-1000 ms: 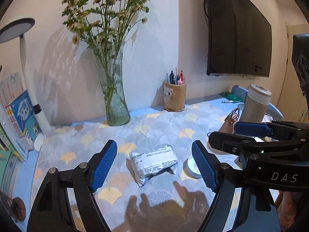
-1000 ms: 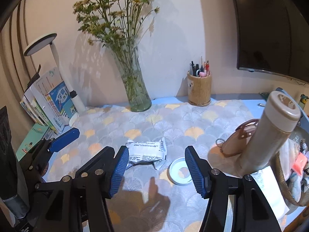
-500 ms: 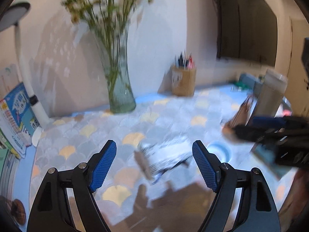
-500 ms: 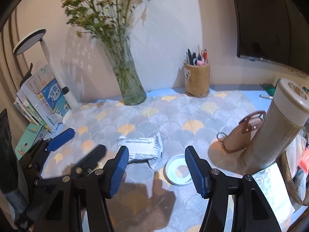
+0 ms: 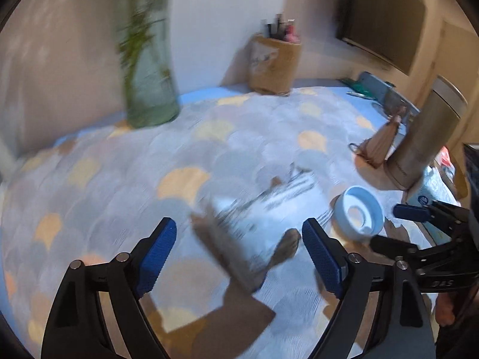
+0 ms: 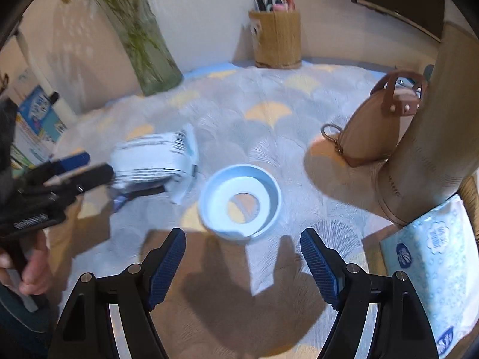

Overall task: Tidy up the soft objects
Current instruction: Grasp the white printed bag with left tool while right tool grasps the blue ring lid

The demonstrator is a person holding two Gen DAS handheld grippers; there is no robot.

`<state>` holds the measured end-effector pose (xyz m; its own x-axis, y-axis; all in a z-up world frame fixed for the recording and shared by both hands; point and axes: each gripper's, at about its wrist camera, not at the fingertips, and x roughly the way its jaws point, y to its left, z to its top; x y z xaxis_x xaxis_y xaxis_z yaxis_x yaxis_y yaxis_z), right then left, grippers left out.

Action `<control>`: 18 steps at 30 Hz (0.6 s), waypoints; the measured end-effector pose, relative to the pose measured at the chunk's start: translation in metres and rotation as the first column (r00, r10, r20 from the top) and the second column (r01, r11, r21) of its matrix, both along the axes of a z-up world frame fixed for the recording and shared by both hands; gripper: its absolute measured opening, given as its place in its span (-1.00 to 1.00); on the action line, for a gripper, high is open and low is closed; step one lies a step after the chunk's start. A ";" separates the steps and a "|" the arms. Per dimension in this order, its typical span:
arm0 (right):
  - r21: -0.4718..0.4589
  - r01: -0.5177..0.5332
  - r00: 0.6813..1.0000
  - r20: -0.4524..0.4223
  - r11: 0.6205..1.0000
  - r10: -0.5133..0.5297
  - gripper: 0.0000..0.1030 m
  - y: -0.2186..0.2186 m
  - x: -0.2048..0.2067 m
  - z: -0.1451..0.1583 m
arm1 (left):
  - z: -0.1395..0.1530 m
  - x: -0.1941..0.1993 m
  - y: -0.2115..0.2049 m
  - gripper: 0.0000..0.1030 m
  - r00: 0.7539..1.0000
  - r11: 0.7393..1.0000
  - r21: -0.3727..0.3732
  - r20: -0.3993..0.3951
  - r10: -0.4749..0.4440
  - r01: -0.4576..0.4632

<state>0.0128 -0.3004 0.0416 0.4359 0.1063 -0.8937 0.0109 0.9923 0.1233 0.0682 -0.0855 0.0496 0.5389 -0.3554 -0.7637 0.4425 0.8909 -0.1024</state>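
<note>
A white printed soft packet (image 5: pixel 263 206) lies on the patterned tablecloth, blurred in the left wrist view; it also shows in the right wrist view (image 6: pixel 152 161). My left gripper (image 5: pixel 239 254) is open, low over the cloth just short of the packet. My right gripper (image 6: pixel 242 263) is open, just short of a white tape ring (image 6: pixel 239 200), which also shows in the left wrist view (image 5: pixel 359 214). A blue-patterned tissue pack (image 6: pixel 431 272) lies at the right. The left gripper shows at the left of the right wrist view (image 6: pixel 74 167).
A glass vase with flowers (image 6: pixel 146 48) and a pen holder (image 6: pixel 277 39) stand at the back. A small tan handbag (image 6: pixel 377 125) and a tall beige flask (image 6: pixel 431 137) stand on the right. Books lean at the far left (image 6: pixel 39 119).
Both grippers have dropped lower and moved forward over the table. The left one has closed in on the packet, the right one on the tape ring. Both stay open.
</note>
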 end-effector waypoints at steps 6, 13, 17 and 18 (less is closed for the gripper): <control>-0.027 -0.019 1.000 0.000 0.999 0.019 0.61 0.003 0.015 -0.014 | -0.010 0.008 -0.037 0.88 0.981 0.976 0.137 0.080 -0.179 0.167; -0.117 -0.048 0.998 0.029 0.992 0.052 0.66 0.018 0.022 -0.020 | -0.017 0.011 -0.037 0.89 0.948 0.942 0.109 0.004 -0.318 0.316; -0.138 -0.049 0.997 0.058 0.989 0.057 0.37 0.019 0.021 -0.020 | -0.021 0.003 -0.038 0.81 0.941 0.929 0.161 0.013 -0.339 0.333; -0.134 -0.055 0.996 0.067 0.990 0.064 0.29 0.020 0.020 -0.019 | -0.022 0.004 -0.039 0.48 0.941 0.929 0.160 0.012 -0.339 0.333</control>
